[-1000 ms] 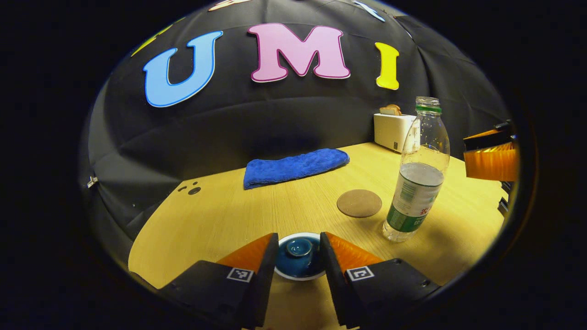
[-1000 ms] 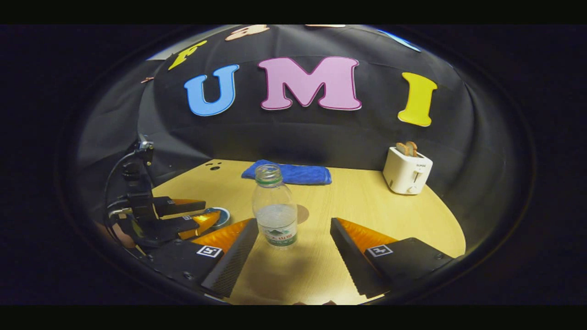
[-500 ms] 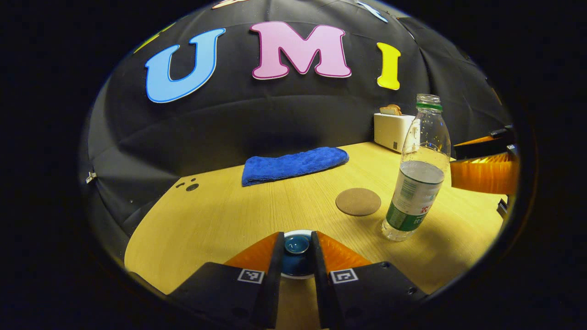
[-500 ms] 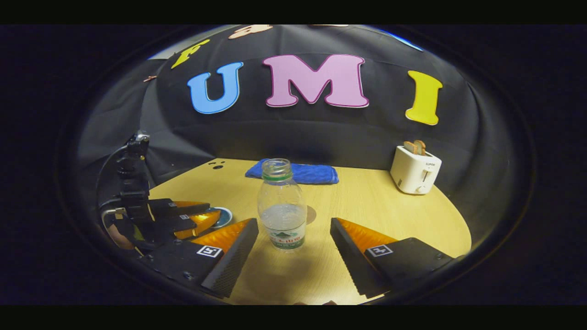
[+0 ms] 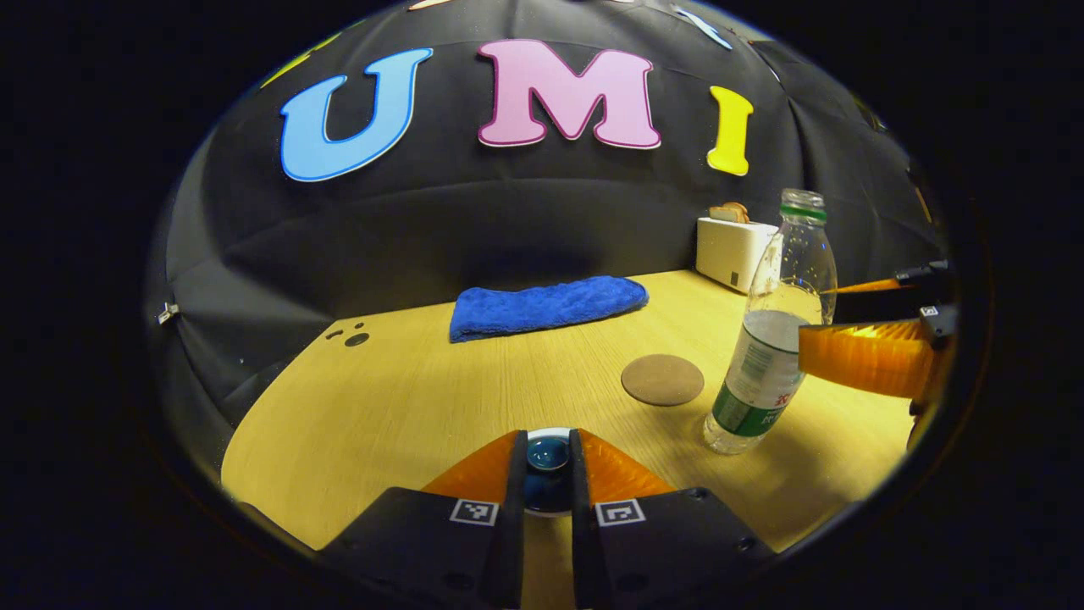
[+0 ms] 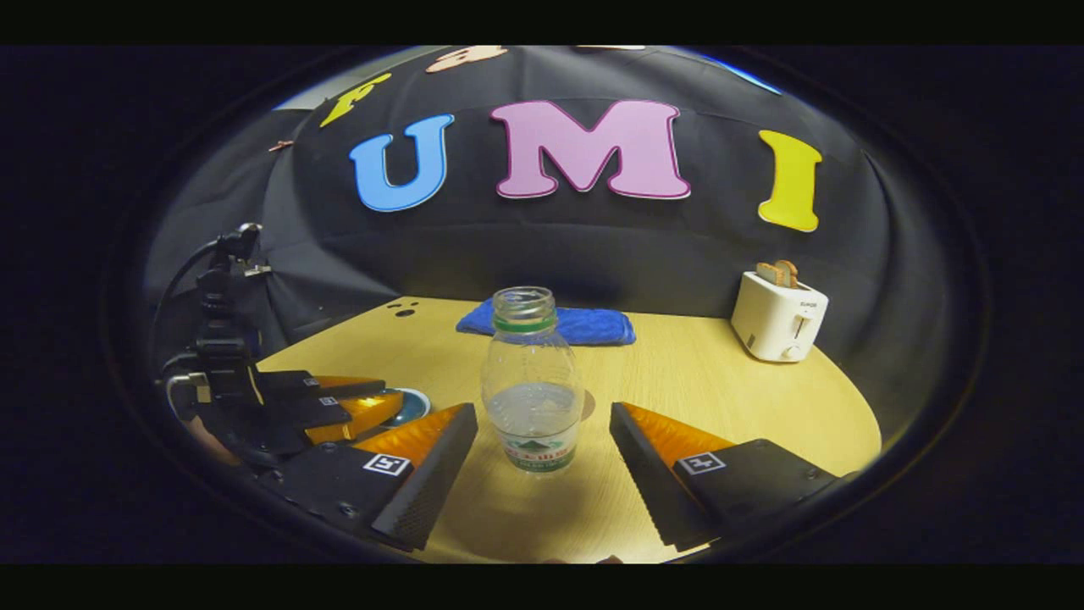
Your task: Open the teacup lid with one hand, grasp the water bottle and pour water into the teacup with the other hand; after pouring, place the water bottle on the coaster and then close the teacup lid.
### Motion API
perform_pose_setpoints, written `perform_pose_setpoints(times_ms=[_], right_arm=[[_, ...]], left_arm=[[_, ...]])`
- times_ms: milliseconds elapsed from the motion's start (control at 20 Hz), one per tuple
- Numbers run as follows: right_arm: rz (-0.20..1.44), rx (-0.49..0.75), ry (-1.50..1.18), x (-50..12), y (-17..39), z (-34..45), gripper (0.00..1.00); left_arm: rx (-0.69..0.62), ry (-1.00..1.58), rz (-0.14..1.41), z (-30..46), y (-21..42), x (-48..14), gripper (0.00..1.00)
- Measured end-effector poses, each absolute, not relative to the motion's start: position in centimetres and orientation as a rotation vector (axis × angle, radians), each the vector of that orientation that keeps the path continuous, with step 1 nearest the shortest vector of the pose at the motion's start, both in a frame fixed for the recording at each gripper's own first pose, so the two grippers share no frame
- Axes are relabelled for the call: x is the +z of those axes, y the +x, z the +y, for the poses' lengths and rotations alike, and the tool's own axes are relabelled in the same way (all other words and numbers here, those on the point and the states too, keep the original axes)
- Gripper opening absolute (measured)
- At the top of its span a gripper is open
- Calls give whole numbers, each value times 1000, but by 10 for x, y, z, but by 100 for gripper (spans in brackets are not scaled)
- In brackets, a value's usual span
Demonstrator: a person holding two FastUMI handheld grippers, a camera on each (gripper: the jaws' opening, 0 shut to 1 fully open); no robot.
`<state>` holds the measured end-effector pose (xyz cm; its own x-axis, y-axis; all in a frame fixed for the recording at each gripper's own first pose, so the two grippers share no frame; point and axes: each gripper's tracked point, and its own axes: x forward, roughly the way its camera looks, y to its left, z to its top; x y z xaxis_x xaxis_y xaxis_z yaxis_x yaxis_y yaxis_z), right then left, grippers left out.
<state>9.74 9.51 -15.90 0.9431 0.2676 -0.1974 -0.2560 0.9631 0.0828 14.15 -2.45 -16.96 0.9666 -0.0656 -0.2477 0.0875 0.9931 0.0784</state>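
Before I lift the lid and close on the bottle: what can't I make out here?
- Teacup, left gripper view: the left gripper covers its body; lid knob contact unclear.
- Coaster, right gripper view: mostly behind the water bottle.
- Right gripper: whether its fingers are level with the bottle's sides yet.

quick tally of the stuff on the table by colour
blue: 2, folded blue cloth and blue lidded ceramic teacup
white: 1, white toaster
brown: 1, round brown coaster
clear: 1, clear plastic water bottle
total: 5

left hand-held gripper (image 5: 548, 462) clamped on teacup lid (image 5: 548, 454), water bottle (image 5: 775, 326) upright
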Motion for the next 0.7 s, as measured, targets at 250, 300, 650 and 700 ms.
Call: perform_pose_setpoints(times_ms=[250,300,650,700], right_arm=[[198,266,63,-160,107,99,98],[198,264,62,-160,110,100,98],[198,244,68,-169,126,109,98],[198,244,65,-171,128,111,98]], left_arm=[[-82,84,209,-20,135,-151,23],[-78,86,204,-18,134,-149,23],[-50,72,202,-5,130,-147,23],[-48,69,203,-4,129,-148,23]])
